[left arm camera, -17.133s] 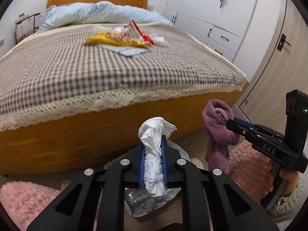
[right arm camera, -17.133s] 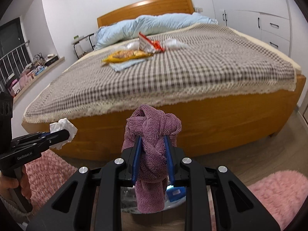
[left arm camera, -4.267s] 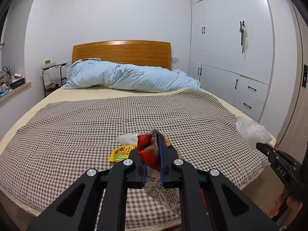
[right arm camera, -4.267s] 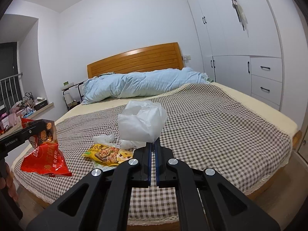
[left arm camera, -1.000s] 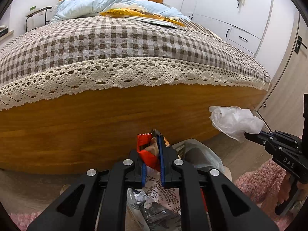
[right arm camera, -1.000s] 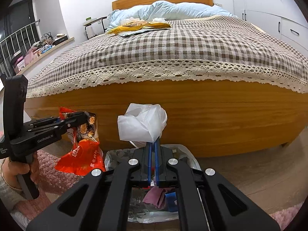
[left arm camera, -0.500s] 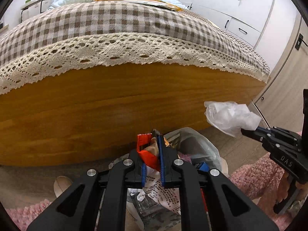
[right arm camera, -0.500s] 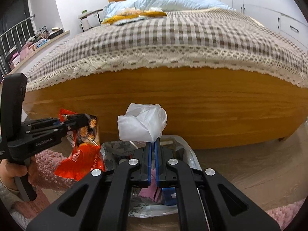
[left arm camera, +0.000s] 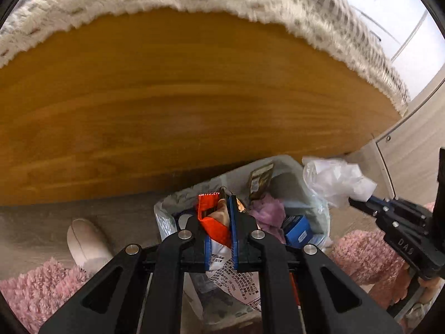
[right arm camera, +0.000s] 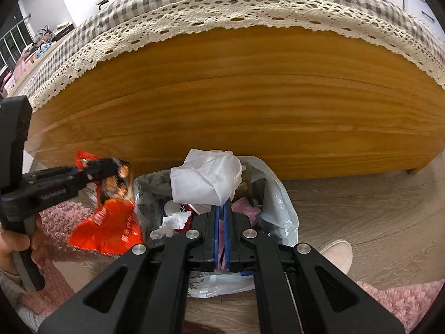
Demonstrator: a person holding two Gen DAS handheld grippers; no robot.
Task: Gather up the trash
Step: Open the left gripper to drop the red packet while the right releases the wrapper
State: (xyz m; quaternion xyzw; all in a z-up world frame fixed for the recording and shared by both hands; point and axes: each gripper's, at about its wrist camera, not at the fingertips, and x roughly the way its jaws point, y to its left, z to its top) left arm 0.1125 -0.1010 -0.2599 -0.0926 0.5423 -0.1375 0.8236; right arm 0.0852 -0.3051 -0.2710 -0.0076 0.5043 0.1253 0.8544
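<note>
My left gripper (left arm camera: 219, 217) fingers clench the red snack wrapper (right arm camera: 107, 222); my right gripper (right arm camera: 221, 208) fingers pinch a crumpled white plastic bag (right arm camera: 205, 178), both above the lined trash bin (left arm camera: 314, 194).

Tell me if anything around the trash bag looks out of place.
A purple cloth lies in the trash bag among wrappers and a blue box, odd for rubbish. Otherwise nothing stands out: no spill on the floor.
</note>
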